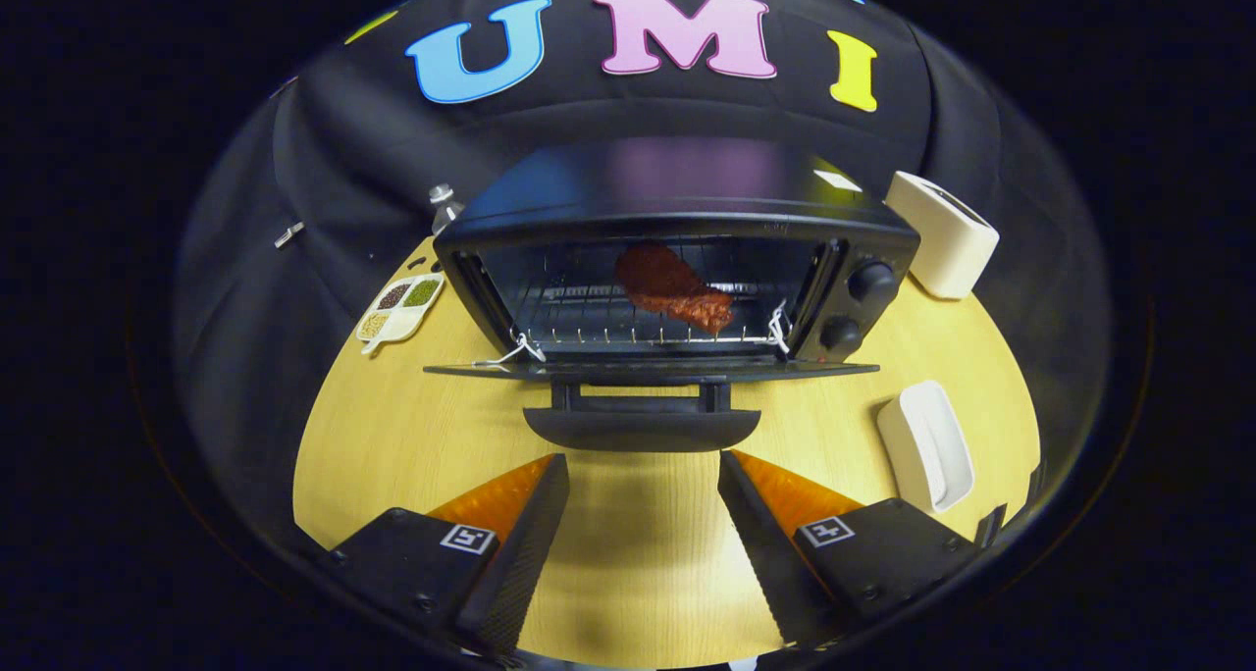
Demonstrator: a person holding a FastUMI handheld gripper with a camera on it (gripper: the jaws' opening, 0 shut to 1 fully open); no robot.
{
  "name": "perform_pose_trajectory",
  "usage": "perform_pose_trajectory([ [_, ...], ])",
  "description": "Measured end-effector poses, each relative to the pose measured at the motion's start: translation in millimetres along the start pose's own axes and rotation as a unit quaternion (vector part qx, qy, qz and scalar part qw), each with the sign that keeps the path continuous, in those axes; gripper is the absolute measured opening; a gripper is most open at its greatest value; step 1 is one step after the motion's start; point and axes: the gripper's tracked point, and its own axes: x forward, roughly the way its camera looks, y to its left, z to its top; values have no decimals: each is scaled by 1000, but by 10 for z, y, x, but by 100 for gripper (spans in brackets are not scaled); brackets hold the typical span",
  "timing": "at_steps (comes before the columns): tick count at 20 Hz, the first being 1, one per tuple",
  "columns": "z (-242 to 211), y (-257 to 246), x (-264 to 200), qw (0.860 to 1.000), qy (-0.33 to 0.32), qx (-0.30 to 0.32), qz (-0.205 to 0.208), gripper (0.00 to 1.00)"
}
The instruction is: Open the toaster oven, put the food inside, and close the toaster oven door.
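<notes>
gripper (643, 475): your fingers spread apart, empty, just short of the door handle (641, 426)
food (673, 288): on the rack inside the toaster oven (677, 259), door down

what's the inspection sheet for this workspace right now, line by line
surface: yellow wooden table, bare between the fingers
job's things: toaster oven with door dropped fully open; reddish food lying on the rack inside
clutter: white toaster beside the oven's knob side; white dish ahead of one finger; divided tray of seasonings on the oven's other side; small bottle behind it
grippers: gripper open, holding nothing, fingers just short of the door handle
cables: white ties at the door hinges
surroundings: black cloth booth wall
</notes>
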Motion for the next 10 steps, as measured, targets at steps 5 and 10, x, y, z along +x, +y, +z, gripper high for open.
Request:
perform_pose_trajectory([
  [5, 343, -4, -130, 999, -41, 8, 9, 96],
  [10, 471, -57, -228, 999, -51, -5, 15, 96],
])
